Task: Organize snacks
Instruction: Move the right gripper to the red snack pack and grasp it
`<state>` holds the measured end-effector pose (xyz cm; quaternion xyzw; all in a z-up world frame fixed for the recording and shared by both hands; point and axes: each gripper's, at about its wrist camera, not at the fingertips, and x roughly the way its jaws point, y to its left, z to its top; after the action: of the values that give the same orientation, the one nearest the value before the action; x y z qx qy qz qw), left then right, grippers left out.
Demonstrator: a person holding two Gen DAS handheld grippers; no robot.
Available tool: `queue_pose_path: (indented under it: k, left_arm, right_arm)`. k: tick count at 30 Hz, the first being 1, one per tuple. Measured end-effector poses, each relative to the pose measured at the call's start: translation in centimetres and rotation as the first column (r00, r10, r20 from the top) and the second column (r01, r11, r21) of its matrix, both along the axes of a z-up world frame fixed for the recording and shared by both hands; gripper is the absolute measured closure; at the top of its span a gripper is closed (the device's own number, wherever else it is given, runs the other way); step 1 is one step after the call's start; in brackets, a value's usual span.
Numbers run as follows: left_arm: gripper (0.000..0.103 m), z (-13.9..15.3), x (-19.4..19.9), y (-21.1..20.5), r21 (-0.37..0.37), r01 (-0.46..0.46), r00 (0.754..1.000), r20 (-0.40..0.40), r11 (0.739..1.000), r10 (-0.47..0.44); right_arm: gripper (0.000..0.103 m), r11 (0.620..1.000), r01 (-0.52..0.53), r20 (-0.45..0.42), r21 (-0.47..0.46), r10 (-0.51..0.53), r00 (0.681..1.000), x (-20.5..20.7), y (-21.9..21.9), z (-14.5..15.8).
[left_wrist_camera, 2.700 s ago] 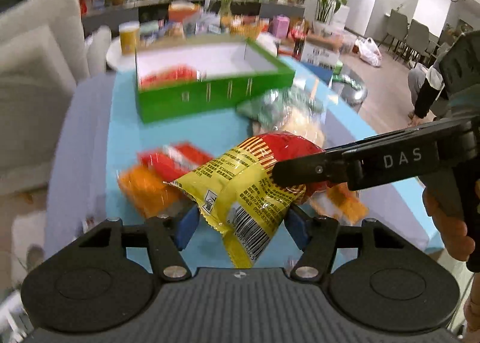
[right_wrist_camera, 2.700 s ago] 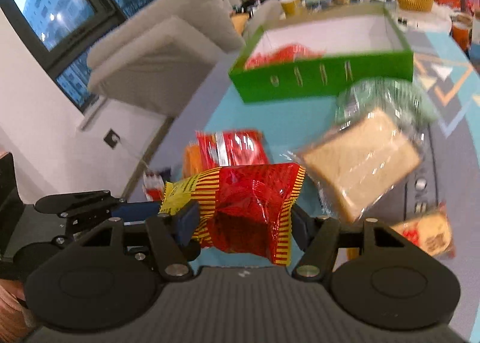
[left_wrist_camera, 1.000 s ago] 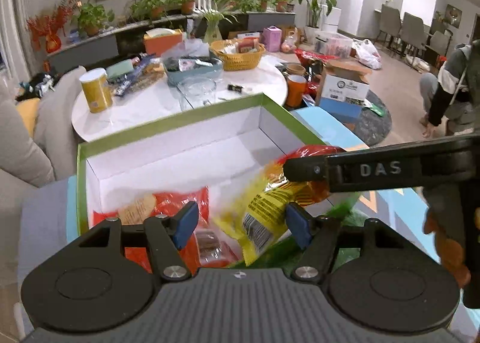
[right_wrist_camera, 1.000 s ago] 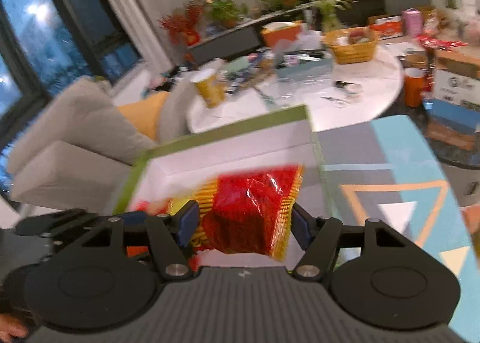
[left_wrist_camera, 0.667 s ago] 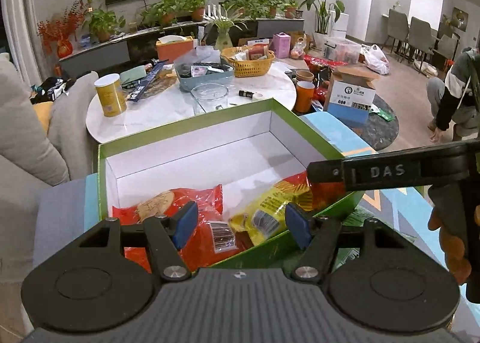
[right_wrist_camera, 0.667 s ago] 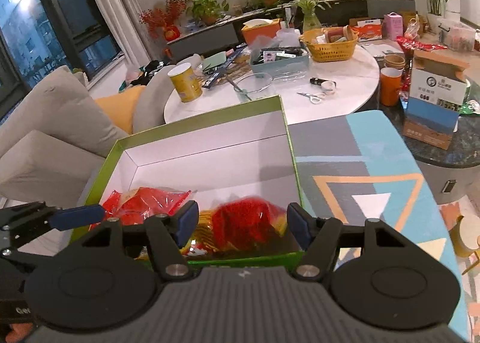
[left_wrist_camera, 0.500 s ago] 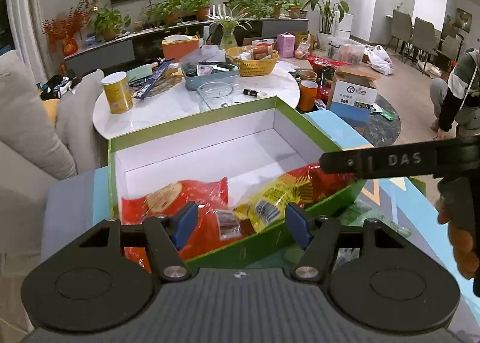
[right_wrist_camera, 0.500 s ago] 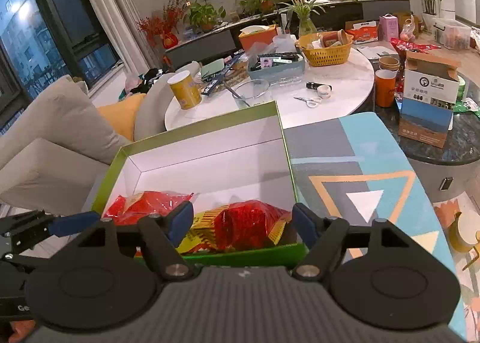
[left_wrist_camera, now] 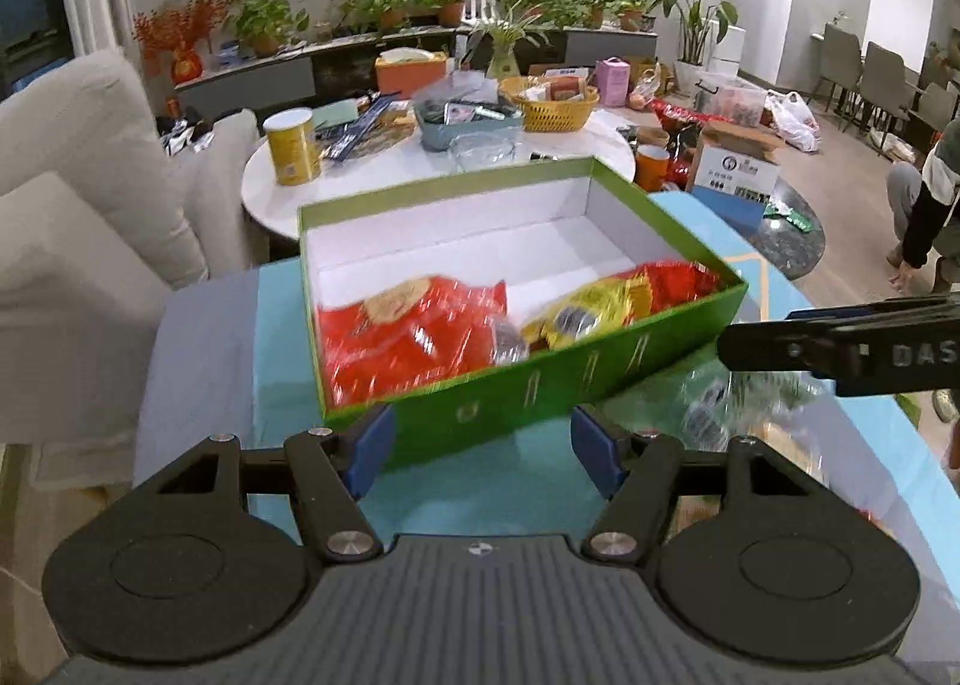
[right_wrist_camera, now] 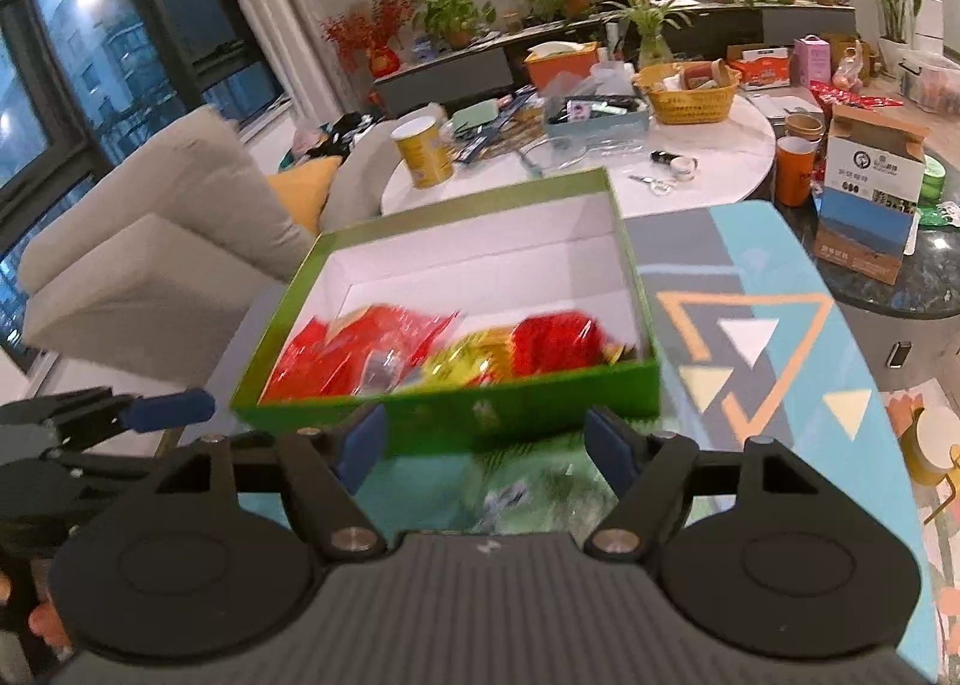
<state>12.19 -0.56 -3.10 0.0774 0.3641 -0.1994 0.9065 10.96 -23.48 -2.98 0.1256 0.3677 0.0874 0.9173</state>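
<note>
A: Where do the snacks sit for us right now?

B: Two bags lie in the green box [left_wrist_camera: 522, 289]: a red bag [left_wrist_camera: 414, 334] against its left near corner, and a yellow and red bag [left_wrist_camera: 606, 304] beside it toward the right wall. They lie flat on the white floor of the box, side by side, which leaves the far half bare for more.

A: And our grippers?

B: The left gripper [left_wrist_camera: 483, 442] hangs just before the near wall of the box, jaws spread wide with nothing between them. The right gripper [right_wrist_camera: 486, 436] is the same: wide apart, empty, hovering at the near wall. We see its fingers [left_wrist_camera: 774, 346] poking in from the right in the left view, level with the box's right corner.

A: So neither holds a snack?

B: None that we can see. We judge both are free for the next pick.

A: What is left outside the box?

B: Under the right gripper lies a green packet [right_wrist_camera: 528, 490] on the blue cloth [right_wrist_camera: 774, 241], close against the box's front wall. It is blurred, so we can't say quite what it is; it may be a clear wrapper with green print.

A: And beyond?

B: A round white table [left_wrist_camera: 384, 157] behind the box, cluttered with a yellow tin [left_wrist_camera: 293, 145] and a basket [left_wrist_camera: 552, 106], and a pale sofa [left_wrist_camera: 78, 217] to the left.
</note>
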Motion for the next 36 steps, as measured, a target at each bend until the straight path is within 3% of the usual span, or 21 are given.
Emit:
queue_pose_path:
  k: [12,20,23,27,36]
  left_arm:
    - [0.041,-4.2,-2.6,2.0,0.048,-0.033,0.993,-0.115,0.998,0.038]
    - [0.043,-4.8,-3.8,2.3,0.046,-0.059,0.987,-0.148,0.997,0.065]
    - [0.043,-4.7,-4.6,2.5,0.026,-0.073,0.983,-0.17,0.997,0.076]
    - [0.043,-4.5,-6.6,2.1,-0.012,-0.024,0.98,-0.196,1.0,0.022]
    - [0.044,-5.6,-11.1,0.2,0.003,0.084,0.973,-0.216,0.996,-0.082]
  right_arm:
    - [0.061,0.993,-0.107,-0.067,0.044,0.11,0.992,-3.7,3.4,-1.1]
    - [0.061,0.979,-0.168,-0.151,0.117,0.185,0.971,-5.3,5.2,-2.9]
    - [0.059,0.981,-0.165,-0.156,0.099,0.179,0.971,-6.0,5.4,-3.1]
    - [0.059,0.983,-0.149,-0.173,0.108,0.166,0.971,-6.9,4.9,-3.4]
    - [0.058,0.983,-0.113,-0.202,0.146,0.142,0.969,-7.7,4.2,-4.1]
